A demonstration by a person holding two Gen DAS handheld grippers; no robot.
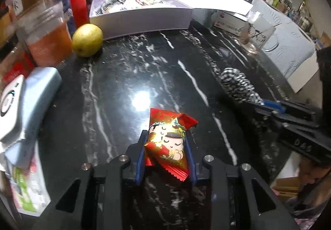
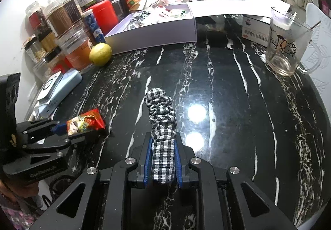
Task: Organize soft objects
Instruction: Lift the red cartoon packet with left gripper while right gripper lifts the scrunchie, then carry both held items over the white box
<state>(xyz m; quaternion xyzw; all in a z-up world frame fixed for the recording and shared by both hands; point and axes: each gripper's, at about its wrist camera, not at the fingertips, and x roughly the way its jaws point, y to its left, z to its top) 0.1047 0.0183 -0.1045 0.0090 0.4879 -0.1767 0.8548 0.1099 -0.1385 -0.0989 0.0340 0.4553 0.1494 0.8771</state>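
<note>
My left gripper (image 1: 166, 139) is shut on a red and gold candy packet (image 1: 170, 141) with a cartoon face, low over the black marble table (image 1: 128, 77). The packet's far end sticks out past the blue pads. The right wrist view shows that packet (image 2: 84, 122) at the left, with the left gripper (image 2: 62, 128) on it. My right gripper (image 2: 163, 143) is shut on a black-and-white checked scrunchie (image 2: 162, 126), whose bunched end lies on the table ahead of the fingers. In the left wrist view the scrunchie (image 1: 238, 83) lies at the right, held by the right gripper (image 1: 269, 106).
A shallow lilac box (image 2: 153, 31) with checked cloth and packets stands at the back, a yellow lemon (image 2: 100, 54) beside it. Jars and a red canister (image 2: 105, 15) crowd the left. A glass mug (image 2: 287, 42) stands at the right, a pale blue device (image 2: 60, 89) at the left.
</note>
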